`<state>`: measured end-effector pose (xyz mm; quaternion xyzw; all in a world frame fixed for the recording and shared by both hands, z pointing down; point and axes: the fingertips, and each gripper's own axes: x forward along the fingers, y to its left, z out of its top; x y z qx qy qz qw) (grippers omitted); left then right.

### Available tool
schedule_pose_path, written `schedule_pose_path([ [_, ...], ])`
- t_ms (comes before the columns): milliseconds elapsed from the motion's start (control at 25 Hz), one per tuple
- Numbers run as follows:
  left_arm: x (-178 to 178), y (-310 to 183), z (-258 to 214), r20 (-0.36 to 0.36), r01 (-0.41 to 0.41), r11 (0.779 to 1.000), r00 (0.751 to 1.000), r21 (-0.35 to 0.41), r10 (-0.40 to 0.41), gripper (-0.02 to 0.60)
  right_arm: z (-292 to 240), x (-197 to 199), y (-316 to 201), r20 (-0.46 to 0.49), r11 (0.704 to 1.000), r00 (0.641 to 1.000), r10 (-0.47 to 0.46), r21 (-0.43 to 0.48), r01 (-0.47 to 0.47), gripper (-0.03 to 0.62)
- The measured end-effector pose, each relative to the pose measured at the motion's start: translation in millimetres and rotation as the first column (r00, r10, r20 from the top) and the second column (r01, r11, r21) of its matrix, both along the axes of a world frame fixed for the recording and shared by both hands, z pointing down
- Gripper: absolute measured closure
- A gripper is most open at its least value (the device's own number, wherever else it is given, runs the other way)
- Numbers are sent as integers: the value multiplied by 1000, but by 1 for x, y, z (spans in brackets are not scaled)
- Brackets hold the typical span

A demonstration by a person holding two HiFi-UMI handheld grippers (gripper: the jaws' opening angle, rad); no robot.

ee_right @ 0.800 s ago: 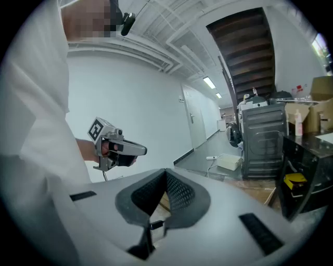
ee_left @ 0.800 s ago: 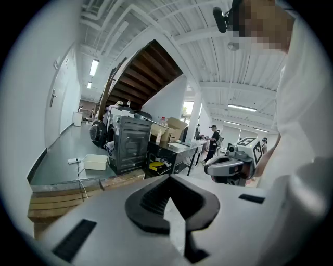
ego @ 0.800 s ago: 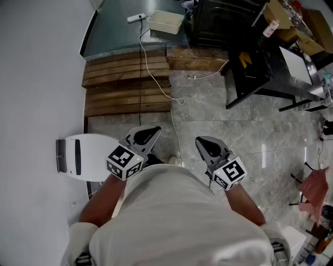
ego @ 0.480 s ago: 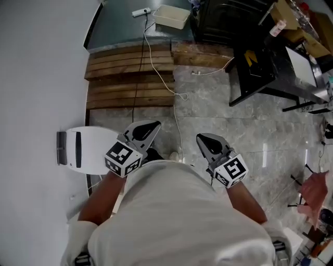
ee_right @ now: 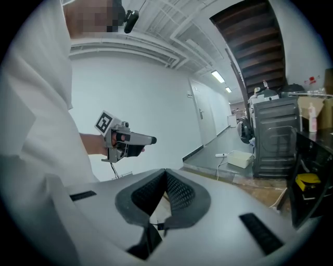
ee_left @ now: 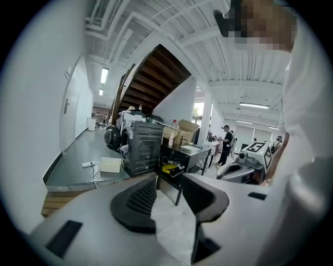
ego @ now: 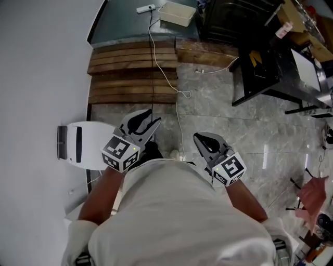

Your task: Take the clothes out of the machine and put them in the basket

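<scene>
Over the last second the whole floor picture has slid only a little, so I read this as still the walk-in, with nothing handled yet. The raised grey platform (ego: 130, 26) and the wooden steps (ego: 130, 78) leading to it sit at 12 o'clock, well apart from me, and the dark cabinet (ego: 234, 21) stands at 1 o'clock. Behind it, the left gripper view shows a round-fronted machine (ee_left: 111, 138), which I judge to be the washer. I cannot make out any clothes from here, so they are presumably still inside it. The white tub (ego: 177, 13), on the platform at 12 o'clock, may be the basket. The real change is at my left claw (ego: 148, 123): it has nudged toward 12 o'clock and its jaws have parted, standing apart with only floor between them. My right claw (ego: 204, 141) has barely moved, its pads pressed together on nothing. To me that says the left one is readying for the reach.
</scene>
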<state>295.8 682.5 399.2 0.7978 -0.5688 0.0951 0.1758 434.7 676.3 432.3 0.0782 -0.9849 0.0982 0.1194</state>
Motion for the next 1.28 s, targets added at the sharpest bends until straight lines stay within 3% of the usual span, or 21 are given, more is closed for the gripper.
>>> schedule_pose_path([
  [160, -18, -10, -1, -4, 16, 1000, 1000, 8, -16, 408, 14, -14, 0, -25, 1000, 999, -25, -7, 25, 579],
  [400, -66, -38, 11, -44, 25, 1000, 999, -5, -26, 401, 29, -52, -30, -72, 999, 997, 10, -33, -13, 562],
  [720, -166, -95, 13, -95, -1, 999, 995, 37, 4, 400, 21, -153, -85, -149, 1000, 989, 23, 5, -23, 559],
  [960, -241, -130, 11, -75, -27, 998, 997, 49, 31, 400, 4, -229, -129, -155, 998, 987, 46, 53, -38, 559],
  [1280, -298, -164, 21, -106, 24, 999, 994, 39, -20, 400, -1, -289, -169, -174, 999, 984, 26, 39, -19, 559],
])
